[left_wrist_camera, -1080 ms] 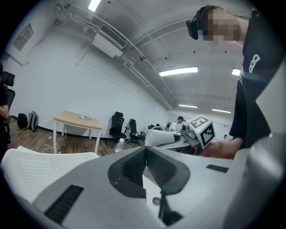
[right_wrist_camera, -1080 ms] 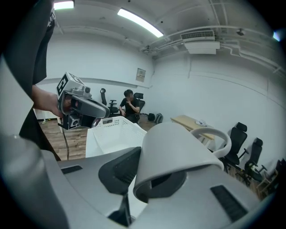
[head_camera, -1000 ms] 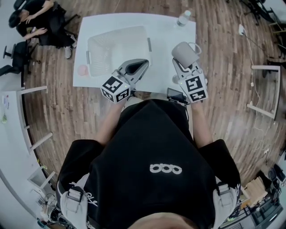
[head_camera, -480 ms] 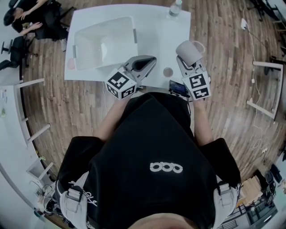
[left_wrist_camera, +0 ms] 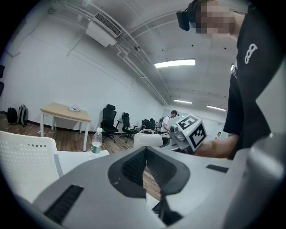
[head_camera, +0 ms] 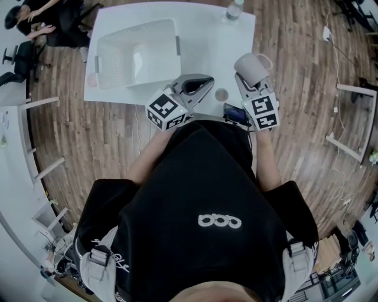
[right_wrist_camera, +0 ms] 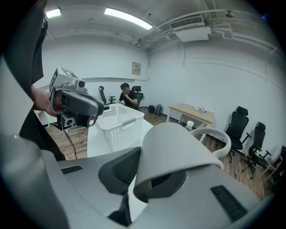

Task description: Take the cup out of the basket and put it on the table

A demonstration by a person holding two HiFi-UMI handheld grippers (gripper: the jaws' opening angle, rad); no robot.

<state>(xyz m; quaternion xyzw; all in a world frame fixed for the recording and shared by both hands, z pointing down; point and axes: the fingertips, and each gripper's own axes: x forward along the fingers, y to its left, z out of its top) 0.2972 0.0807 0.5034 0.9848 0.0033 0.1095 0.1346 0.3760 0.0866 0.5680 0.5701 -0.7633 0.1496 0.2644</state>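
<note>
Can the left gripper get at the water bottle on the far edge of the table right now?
Probably yes. The left gripper is empty, jaws together, and bare table lies between it and the water bottle; the basket stands off to the left. It would need to open first.

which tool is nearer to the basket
Left. The left tool sits just off the basket's near right corner; the right tool, holding the cup, is farther right, near the table's right edge.
</note>
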